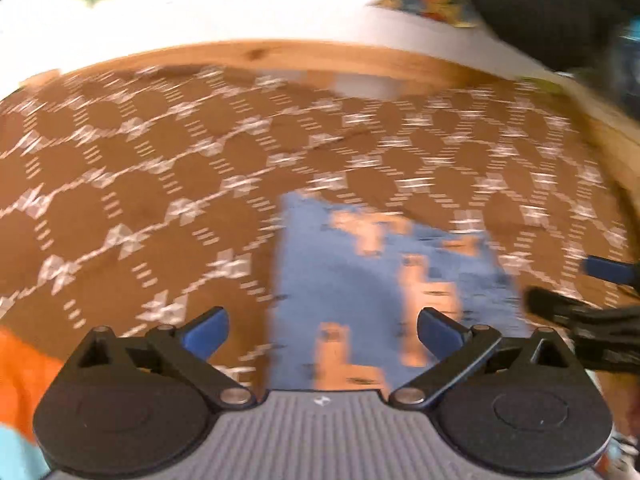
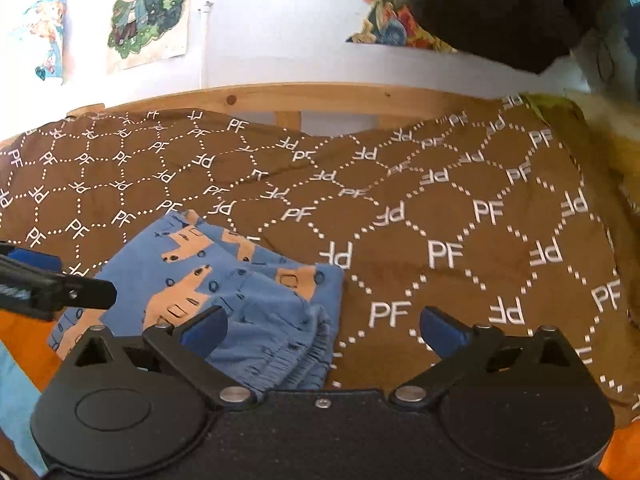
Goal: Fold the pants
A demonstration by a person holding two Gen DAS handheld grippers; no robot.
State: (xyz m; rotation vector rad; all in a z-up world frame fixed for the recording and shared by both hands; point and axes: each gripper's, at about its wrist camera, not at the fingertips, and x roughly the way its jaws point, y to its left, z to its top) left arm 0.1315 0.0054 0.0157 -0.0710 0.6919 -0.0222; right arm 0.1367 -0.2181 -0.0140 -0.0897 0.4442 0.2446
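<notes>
Small blue pants (image 2: 240, 280) with an orange vehicle print lie folded in a compact stack on a brown patterned bedspread (image 2: 440, 220). In the blurred left wrist view the pants (image 1: 360, 280) sit right ahead. My left gripper (image 1: 323, 332) is open above their near edge, holding nothing. My right gripper (image 2: 323, 330) is open and empty, its left finger over the stack's elastic waistband, its right finger over the bedspread. The left gripper's fingers (image 2: 60, 284) reach in from the left in the right wrist view, and the right gripper's fingers (image 1: 580, 312) show at the right of the left wrist view.
A wooden bed rail (image 2: 300, 96) runs along the far edge, below a white wall with cartoon posters (image 2: 148, 8). A dark cloth item (image 2: 500, 8) hangs at upper right. Orange fabric (image 1: 24, 368) and light blue fabric (image 2: 16, 400) lie at the near left.
</notes>
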